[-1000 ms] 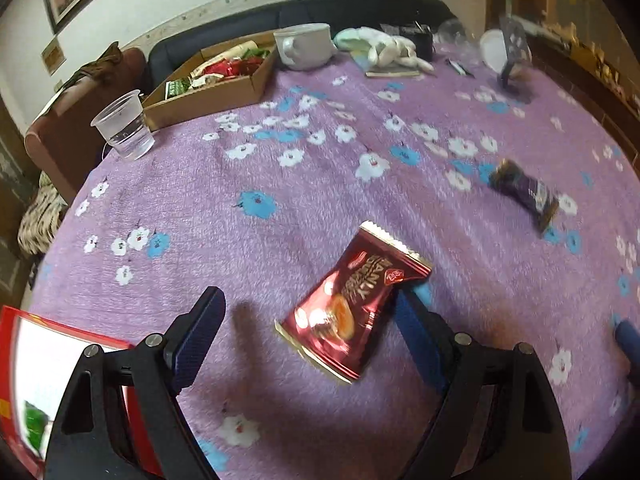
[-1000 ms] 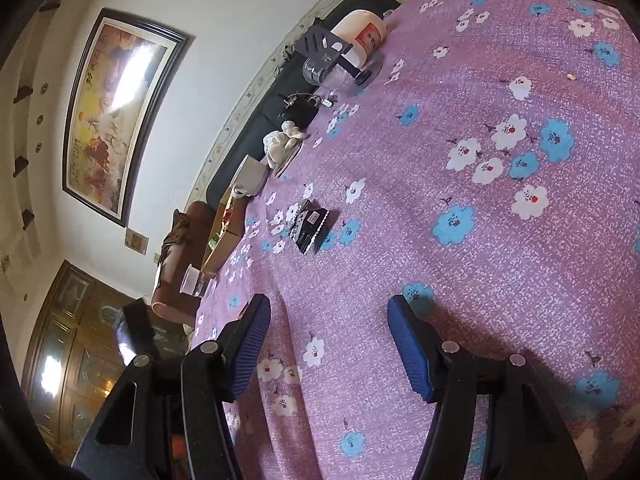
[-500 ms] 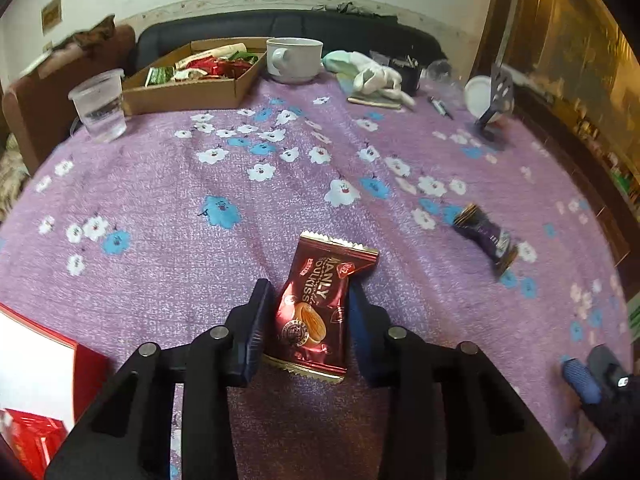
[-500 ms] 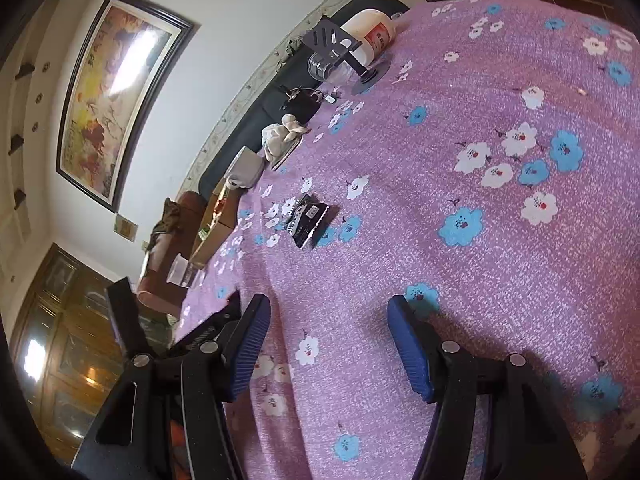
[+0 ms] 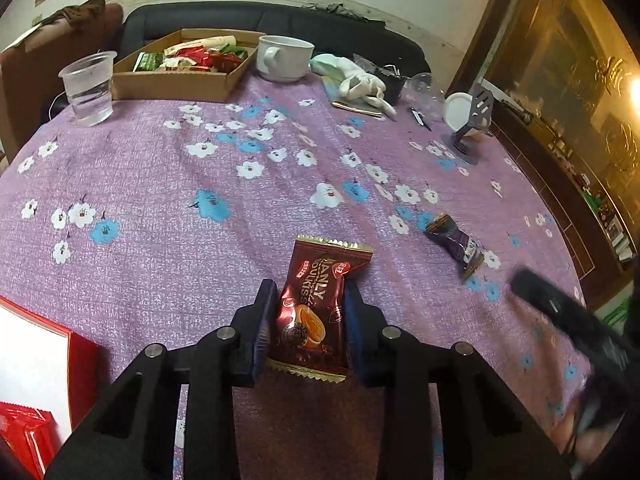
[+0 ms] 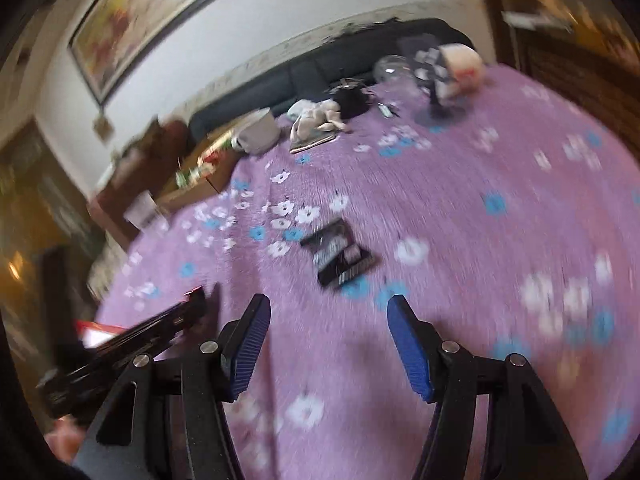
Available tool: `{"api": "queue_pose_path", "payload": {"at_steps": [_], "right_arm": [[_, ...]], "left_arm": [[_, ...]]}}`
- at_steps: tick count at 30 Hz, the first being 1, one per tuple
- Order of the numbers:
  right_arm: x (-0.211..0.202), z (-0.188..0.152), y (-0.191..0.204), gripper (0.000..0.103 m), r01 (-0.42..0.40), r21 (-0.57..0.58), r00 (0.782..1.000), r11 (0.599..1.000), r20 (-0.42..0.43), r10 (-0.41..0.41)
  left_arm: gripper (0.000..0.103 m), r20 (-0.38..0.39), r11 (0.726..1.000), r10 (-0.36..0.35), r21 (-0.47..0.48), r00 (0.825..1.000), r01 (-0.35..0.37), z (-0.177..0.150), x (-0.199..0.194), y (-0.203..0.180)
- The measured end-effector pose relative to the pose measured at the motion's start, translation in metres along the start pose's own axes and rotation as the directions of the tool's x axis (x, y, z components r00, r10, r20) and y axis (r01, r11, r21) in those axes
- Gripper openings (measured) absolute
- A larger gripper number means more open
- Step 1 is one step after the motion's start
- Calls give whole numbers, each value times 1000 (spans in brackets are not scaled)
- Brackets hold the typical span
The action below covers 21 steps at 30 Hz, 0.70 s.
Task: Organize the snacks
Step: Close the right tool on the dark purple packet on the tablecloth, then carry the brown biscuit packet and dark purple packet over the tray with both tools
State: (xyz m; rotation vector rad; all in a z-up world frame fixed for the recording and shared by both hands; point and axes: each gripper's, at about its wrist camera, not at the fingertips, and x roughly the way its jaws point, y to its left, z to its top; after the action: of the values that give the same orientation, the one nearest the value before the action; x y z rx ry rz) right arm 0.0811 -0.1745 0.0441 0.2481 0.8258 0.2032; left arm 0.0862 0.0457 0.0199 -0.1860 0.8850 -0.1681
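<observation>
The glossy dark red snack packet with gold crimped ends (image 5: 313,312) lies flat on the purple cloth and sits squarely between the two blue-padded fingers of the left gripper (image 5: 308,312), which has closed narrow onto it: both pads press the packet's long sides, its upper half sticking out ahead of the fingertips and its lower crimp lying back between the fingers.

Ahead of that gripper and off to its right, well apart from the held packet, a smaller dark purple snack wrapper (image 5: 454,242) rests on the cloth. In the right wrist view the same wrapper (image 6: 340,254) lies just ahead of the right gripper (image 6: 328,344), slightly right of its centre line and not between the fingers. That gripper stands about half open with nothing between its blue pads; this view is blurred.

Beside the left gripper on its left, at the near edge, is a red and white carton (image 5: 36,364). Far ahead and to the left stands a shallow brown cardboard tray (image 5: 172,80) holding red and green snack packets, with a clear plastic cup of water (image 5: 88,88) just left of it and a white ceramic mug (image 5: 284,58) just right of it. Further right lies a pale soft toy (image 5: 360,84).

The purple flowered tablecloth (image 5: 160,184) covers the whole table.
</observation>
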Motion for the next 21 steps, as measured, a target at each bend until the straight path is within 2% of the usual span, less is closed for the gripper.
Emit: {"api": "queue_pose_path", "payload": {"at_steps": [5, 10, 13, 16, 18, 21], "right_arm": [[38, 24, 4, 64, 23, -118, 998, 993, -61, -30], [67, 28, 5, 63, -14, -143, 992, 990, -129, -4], [74, 26, 11, 61, 30, -176, 991, 984, -122, -52], [76, 21, 21, 53, 109, -238, 987, 965, -88, -133], [75, 18, 24, 43, 136, -262, 985, 955, -70, -159], [70, 15, 23, 42, 151, -254, 980, 955, -88, -178]], "left_arm": [[30, -15, 1000, -12, -23, 1000, 12, 0, 3, 3], [30, -20, 1000, -11, -15, 1000, 11, -1, 3, 1], [30, -19, 1000, 0, -5, 1000, 0, -1, 4, 0], [30, -23, 1000, 2, -1, 1000, -2, -1, 5, 0], [30, -22, 1000, 4, 0, 1000, -4, -1, 5, 0], [30, -22, 1000, 4, 1, 1000, -4, -1, 5, 0]]}}
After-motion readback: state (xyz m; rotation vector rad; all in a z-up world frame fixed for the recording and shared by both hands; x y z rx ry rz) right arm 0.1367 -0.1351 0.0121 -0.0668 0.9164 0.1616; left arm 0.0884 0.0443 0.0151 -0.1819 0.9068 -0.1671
